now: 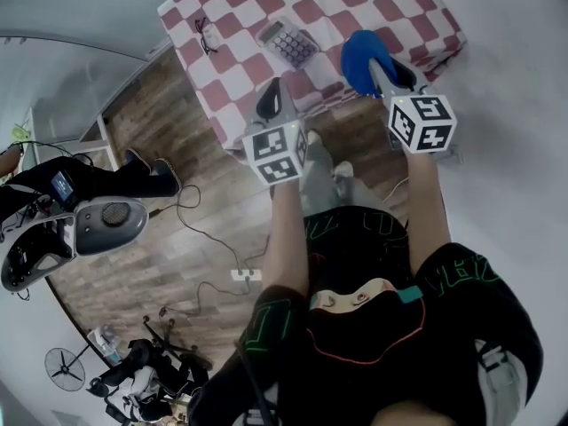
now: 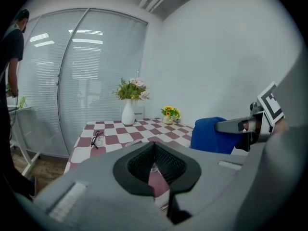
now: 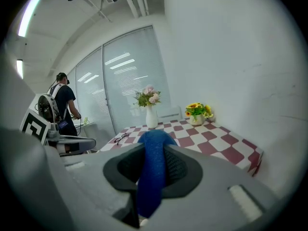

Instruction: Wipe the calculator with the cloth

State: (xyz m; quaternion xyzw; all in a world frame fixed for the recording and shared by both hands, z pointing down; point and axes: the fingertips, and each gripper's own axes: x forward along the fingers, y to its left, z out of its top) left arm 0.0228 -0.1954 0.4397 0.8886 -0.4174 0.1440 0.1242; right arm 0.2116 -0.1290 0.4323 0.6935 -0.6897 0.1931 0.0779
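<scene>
The calculator (image 1: 287, 43) lies flat, keys up, on the checked table (image 1: 231, 7), near the edge that faces the person, with nothing touching it. The blue cloth (image 1: 359, 59) is bunched and pinched between the jaws of the right gripper (image 1: 383, 71), which holds it in the air just to the right of the calculator, close to the table edge; the right gripper view shows the fold filling the gap between the pads. The left gripper (image 1: 271, 96) hovers short of the table edge below the calculator, its jaws drawn together with nothing between them. A pair of glasses (image 1: 206, 35) rests well apart to the left. By this evidence the cloth is in hand, but wiping has not begun: contact with the calculator and the strokes themselves remain.
</scene>
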